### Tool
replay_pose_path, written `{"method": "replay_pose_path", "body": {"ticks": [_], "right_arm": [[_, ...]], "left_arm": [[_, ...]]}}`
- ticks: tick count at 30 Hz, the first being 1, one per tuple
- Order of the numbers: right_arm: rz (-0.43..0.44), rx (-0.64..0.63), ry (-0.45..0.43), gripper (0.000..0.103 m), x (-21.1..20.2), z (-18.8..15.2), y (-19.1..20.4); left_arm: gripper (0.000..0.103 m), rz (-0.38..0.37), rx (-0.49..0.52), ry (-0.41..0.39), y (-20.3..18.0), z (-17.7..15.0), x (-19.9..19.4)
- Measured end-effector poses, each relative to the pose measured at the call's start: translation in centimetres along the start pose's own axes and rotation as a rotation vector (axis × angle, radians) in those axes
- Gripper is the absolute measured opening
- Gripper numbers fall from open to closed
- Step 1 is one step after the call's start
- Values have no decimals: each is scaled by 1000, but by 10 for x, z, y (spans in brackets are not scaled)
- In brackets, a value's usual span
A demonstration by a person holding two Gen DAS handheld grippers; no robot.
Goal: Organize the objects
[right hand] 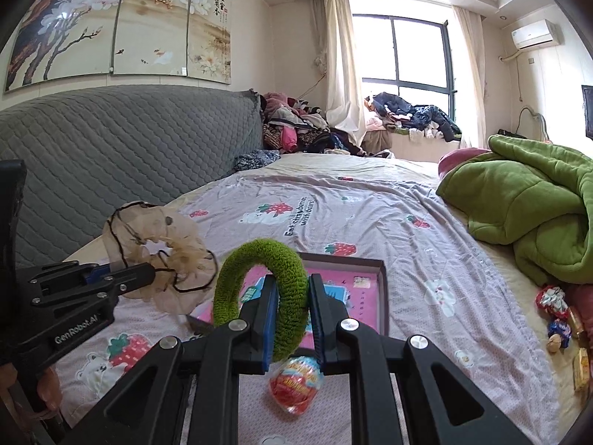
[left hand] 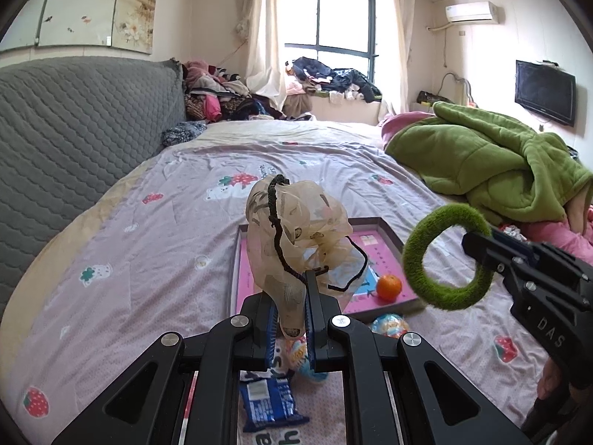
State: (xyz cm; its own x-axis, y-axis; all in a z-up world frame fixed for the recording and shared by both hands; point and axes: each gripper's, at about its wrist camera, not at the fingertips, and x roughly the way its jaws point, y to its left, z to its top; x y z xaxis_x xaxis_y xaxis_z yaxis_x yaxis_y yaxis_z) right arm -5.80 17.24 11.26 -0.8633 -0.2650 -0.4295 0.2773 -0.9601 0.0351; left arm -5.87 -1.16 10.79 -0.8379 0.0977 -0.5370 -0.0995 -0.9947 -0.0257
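Fuzzy green ring point(right hand: 261, 296) clamped in right claw point(right hand: 291, 319); left claw point(left hand: 291, 319) grips beige scrunchie point(left hand: 296, 237).

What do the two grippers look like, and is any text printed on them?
Both are matte black plastic with silver screws and blue pads on the fingers. The left gripper carries white "GenRobot.AI" lettering on its side; the right gripper shows "DAS". No cables or sleeves are visible.

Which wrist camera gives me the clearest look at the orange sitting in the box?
The left wrist view. There the orange sits in plain sight on the pink floor of the box, right of the beige scrunchie. In the right wrist view the green ring and the right gripper cover that part of the box, so the orange is hidden.
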Motion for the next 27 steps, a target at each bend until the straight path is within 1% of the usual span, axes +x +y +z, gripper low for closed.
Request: {"method": "replay_pose_path", "body": {"ticks": [3, 10, 19, 27], "right_arm": [[-3, -2, -6, 17, 5, 6, -4], [-13, -27, -33, 17, 20, 14, -5], [-16, -21, 1, 17, 48, 15, -14], [-18, -19, 28, 17, 65, 11, -20]], "left_arm": [[12, 10, 4, -1, 3, 5, 7], [12, -1, -5, -14, 5, 16, 22], [12, 0, -8, 5, 2, 27, 56], [12, 15, 4, 19, -3, 29, 80]]}}
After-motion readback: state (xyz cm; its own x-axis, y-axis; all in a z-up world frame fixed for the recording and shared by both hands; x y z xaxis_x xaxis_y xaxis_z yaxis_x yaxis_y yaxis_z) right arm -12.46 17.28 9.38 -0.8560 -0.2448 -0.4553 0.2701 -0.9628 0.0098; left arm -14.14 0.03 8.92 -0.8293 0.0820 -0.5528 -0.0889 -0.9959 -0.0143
